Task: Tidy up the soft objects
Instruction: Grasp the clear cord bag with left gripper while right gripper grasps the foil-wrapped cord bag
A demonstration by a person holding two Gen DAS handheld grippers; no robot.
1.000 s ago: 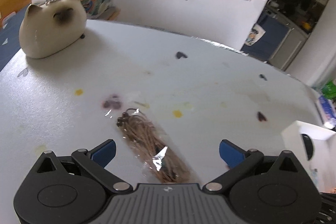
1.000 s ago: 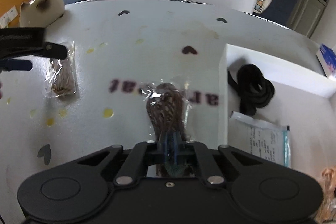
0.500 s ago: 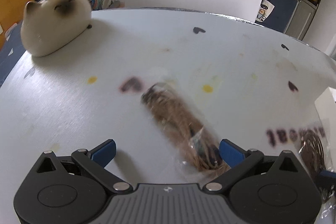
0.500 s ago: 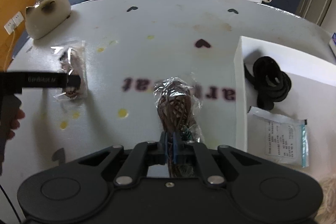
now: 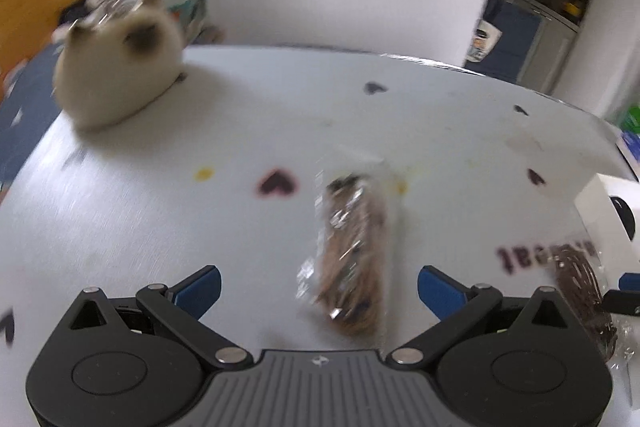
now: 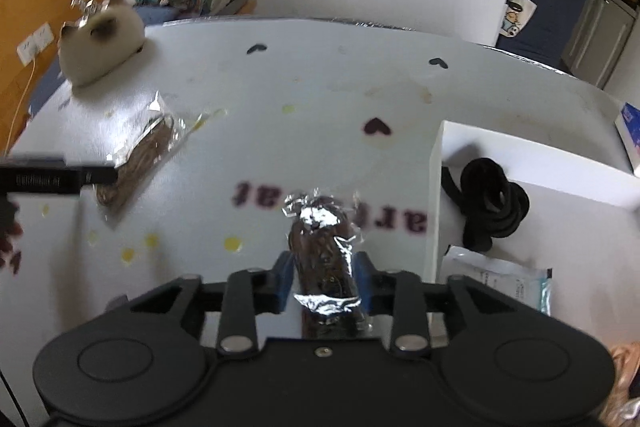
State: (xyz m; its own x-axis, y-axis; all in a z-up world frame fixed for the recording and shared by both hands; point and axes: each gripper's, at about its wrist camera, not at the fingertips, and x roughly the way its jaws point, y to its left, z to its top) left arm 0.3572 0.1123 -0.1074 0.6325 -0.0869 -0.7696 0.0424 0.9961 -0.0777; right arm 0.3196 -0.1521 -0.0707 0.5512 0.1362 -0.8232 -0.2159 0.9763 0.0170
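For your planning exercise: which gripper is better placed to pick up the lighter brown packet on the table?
Left. The left gripper is open with the lighter packet right between its fingers; the right gripper straddles the dark packet.

Both the left gripper (image 5: 318, 291) and the right gripper (image 6: 323, 279) are matte black with round side housings, silver pivot screws on angled link arms, blue finger pads, and a ribbed grey centre panel on the left one.

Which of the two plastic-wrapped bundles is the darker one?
The dark brown bundle between the right hand-held gripper fingers; the lighter tan bundle lies left, near the cat figurine.
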